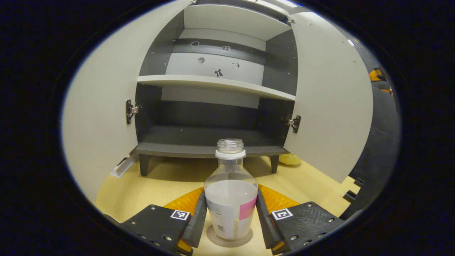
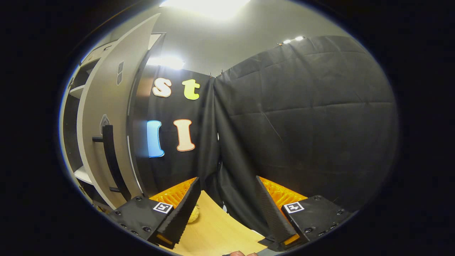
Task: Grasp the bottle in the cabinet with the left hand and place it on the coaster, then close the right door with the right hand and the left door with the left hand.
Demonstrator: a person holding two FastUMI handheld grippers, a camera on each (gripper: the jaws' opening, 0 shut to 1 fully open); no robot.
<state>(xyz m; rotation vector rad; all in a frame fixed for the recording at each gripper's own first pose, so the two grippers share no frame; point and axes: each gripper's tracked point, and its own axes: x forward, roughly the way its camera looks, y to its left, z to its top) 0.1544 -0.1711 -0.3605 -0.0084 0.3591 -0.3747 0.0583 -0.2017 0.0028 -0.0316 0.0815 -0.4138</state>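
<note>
Looking into the cabinet [image 1: 217,106] from the left gripper view: both doors stand wide open, left door [image 1: 103,106] and right door [image 1: 330,103], shelves bare. The cabinet stands toward the far edge of the table [image 1: 170,181].

The bottle [image 1: 231,199] is out of the cabinet and stands on the coaster [image 1: 227,238] near the table's front edge. Long axis vertical, open neck up, no cap on.

The left gripper [image 1: 231,220] brackets the bottle low on its body, fingers close on both flanks. Can't tell whether they press or have let go.

The right gripper [image 2: 227,217] sits spread, nothing between the fingers, over the table's edge by the booth wall. In the right gripper view the right door sits edge-on at the left, with its handle [image 2: 108,156] facing this side.

Risks, my read:
- Bottle is uncapped with liquid inside. If the left gripper backs out crooked, a finger drags the body, tips it, spills.
- Coaster shows a small margin around the base, so a nudge could push the bottle off its edge.
- The left door swings across the space in front of the cabinet. The bottle looks clear of the arc, but the fisheye makes that hard to trust.
</note>
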